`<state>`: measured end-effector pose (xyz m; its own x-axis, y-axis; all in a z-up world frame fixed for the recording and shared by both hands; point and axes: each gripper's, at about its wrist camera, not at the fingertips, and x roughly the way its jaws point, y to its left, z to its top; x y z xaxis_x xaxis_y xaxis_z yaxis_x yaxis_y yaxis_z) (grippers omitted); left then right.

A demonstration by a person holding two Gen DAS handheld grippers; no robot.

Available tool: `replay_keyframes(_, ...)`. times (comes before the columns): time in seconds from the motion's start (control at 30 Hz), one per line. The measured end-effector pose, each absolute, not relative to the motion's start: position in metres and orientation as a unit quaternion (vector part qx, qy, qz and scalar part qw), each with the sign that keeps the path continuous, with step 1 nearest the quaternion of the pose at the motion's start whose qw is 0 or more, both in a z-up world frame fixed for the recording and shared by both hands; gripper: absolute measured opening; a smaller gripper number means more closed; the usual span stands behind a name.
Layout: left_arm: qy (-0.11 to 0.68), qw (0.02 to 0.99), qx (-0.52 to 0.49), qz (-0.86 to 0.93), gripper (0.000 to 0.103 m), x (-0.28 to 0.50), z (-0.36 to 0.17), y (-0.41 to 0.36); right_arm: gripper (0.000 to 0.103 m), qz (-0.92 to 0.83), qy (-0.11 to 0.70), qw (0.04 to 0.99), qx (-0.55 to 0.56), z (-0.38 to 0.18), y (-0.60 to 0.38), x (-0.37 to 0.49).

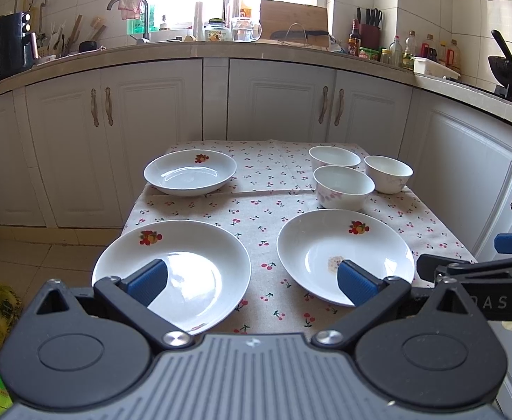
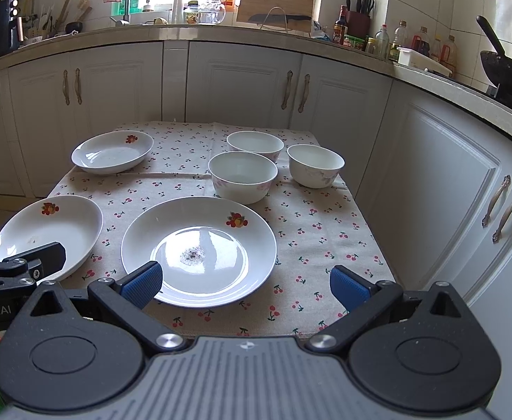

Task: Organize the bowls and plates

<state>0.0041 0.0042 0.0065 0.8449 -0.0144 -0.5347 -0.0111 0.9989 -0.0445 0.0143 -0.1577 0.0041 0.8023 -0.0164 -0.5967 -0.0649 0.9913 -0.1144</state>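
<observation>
Left wrist view: left tongs (image 1: 252,281) apart above glossy round plates (image 1: 172,273); right tongs (image 2: 245,285) apart; rounded ceramic bowls (image 2: 242,180) on cloth-covered surface (image 2: 311,245).

Bare cloth (image 2: 311,245) right of near plate (image 2: 200,245)

Glossy ceramic plates (image 2: 200,250), bowls (image 2: 242,180); matt printed cloth (image 2: 311,231)
</observation>
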Motion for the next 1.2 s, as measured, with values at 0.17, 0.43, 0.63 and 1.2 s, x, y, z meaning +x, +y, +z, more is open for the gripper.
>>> replay_keyframes(0.17,0.275,0.961,-0.017,-0.010,0.102,0.011,0.005,0.008,0.103,0.025,0.312,0.948,-0.062,0.005,-0.157,0.022)
replay_keyframes(0.43,0.254,0.967,-0.002,-0.018,0.102,0.020,0.000,0.023,0.103,0.046,0.296,0.953,-0.052,0.013,-0.157,0.044)
replay_keyframes(0.63,0.234,0.972,-0.002,-0.029,0.102,0.023,-0.007,0.046,0.103,0.102,0.267,0.958,-0.006,0.023,-0.160,0.063)
replay_keyframes(1.2,0.305,0.950,-0.021,-0.057,0.102,0.023,-0.052,0.126,0.103,0.210,0.329,0.921,-0.012,-0.002,-0.091,0.121)
